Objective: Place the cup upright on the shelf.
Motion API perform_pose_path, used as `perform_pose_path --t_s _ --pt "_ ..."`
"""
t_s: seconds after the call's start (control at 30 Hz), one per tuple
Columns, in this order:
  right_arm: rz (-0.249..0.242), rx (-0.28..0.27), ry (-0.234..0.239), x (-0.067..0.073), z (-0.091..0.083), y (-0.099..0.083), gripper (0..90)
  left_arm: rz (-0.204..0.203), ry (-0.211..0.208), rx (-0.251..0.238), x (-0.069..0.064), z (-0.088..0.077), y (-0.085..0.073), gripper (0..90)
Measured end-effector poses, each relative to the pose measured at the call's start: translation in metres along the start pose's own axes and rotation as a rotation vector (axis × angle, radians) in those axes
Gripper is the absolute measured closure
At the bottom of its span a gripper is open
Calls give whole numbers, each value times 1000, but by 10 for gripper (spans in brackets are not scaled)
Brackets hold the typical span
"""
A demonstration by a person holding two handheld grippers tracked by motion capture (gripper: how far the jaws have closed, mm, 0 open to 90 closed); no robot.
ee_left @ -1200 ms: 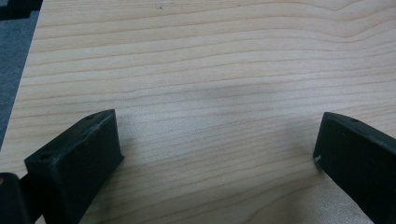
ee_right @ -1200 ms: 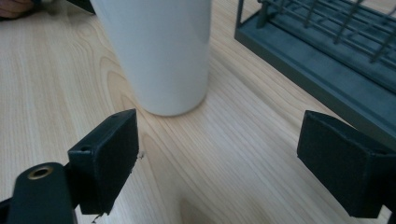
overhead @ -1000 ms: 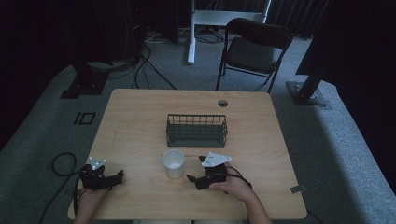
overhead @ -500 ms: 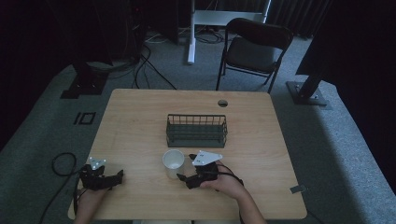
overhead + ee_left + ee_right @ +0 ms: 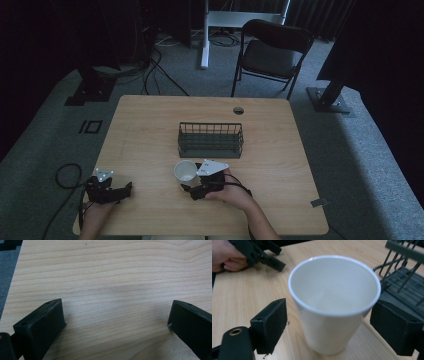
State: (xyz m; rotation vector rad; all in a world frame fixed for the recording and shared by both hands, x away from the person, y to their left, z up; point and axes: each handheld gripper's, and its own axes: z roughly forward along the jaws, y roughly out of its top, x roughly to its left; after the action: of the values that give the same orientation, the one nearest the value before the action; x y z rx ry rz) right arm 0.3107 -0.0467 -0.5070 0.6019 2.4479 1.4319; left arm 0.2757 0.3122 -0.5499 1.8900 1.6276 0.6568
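A white paper cup (image 5: 184,170) stands upright and empty on the wooden table (image 5: 150,130), just in front of the wire basket. My right gripper (image 5: 192,178) is at the cup from the right, open. In the right gripper view the cup (image 5: 332,302) stands between the two black jaws with a small gap on each side, and the right gripper (image 5: 332,326) is not touching it. My left gripper (image 5: 122,191) rests near the table's front left corner. It is open over bare wood in the left gripper view (image 5: 116,320).
A dark wire basket (image 5: 210,140) sits mid-table, close behind the cup, and shows at the right as the basket (image 5: 404,272). A cable hole (image 5: 238,110) lies near the far edge. A folding chair (image 5: 272,52) stands beyond the table. The other hand (image 5: 227,255) holds its gripper farther off.
My right gripper has slid left across the table until its open jaws stand on either side of the cup. The left gripper and the cup have stayed put.
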Motion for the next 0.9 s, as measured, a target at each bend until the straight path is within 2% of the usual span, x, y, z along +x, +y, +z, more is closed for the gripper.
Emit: perform_pose_path --t_s 0.43,0.77,0.8,0.83,0.9 --pt "5 -8 -2 1 11 6 150 0 0 0 0 0 0 9" --pt "41 -15 -9 2 15 10 191 0 0 0 0 0 0 9" --pt "47 -14 -13 2 16 10 192 0 0 0 0 0 0 9" --pt "81 -13 -22 2 16 12 195 0 0 0 0 0 0 9" --pt "77 -10 -18 1 16 12 197 0 0 0 0 0 0 9"
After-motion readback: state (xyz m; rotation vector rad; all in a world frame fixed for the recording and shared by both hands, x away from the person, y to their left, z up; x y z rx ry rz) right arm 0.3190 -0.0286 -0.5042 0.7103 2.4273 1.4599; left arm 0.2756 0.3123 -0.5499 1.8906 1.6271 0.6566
